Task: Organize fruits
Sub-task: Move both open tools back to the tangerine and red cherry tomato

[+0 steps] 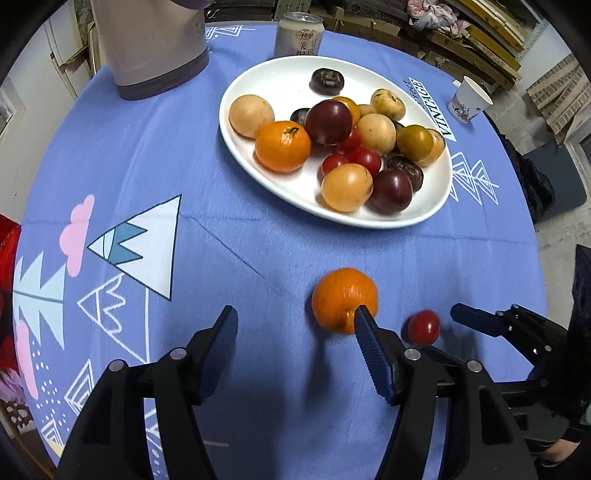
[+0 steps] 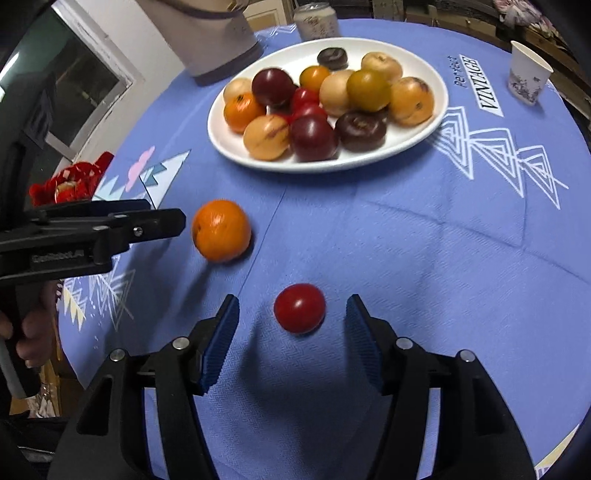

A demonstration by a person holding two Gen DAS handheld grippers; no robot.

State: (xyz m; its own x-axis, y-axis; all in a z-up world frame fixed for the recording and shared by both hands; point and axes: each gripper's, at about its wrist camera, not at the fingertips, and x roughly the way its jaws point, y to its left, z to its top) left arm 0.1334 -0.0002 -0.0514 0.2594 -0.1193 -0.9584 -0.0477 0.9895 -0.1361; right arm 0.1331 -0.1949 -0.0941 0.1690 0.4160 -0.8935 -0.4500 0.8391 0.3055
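A white oval plate (image 1: pixel 273 77) (image 2: pixel 421 59) holds several fruits: an orange, dark red plums, tan round fruits and small tomatoes. A loose orange (image 1: pixel 341 295) (image 2: pixel 221 230) lies on the blue cloth in front of the plate. My left gripper (image 1: pixel 297 317) is open; the orange sits just past its right fingertip (image 1: pixel 365 325), which covers the fruit's near edge. A loose red tomato (image 2: pixel 300 308) (image 1: pixel 424 326) rests on the cloth between the pads of my right gripper (image 2: pixel 292 304), which is open with a gap on each side.
A pale kettle (image 1: pixel 155 48), a drink can (image 1: pixel 300 35) and a paper cup (image 1: pixel 469 99) stand at the table's far side. A red object (image 2: pixel 70 181) sits at the left edge. A hand (image 2: pixel 33 332) holds the left gripper's handle.
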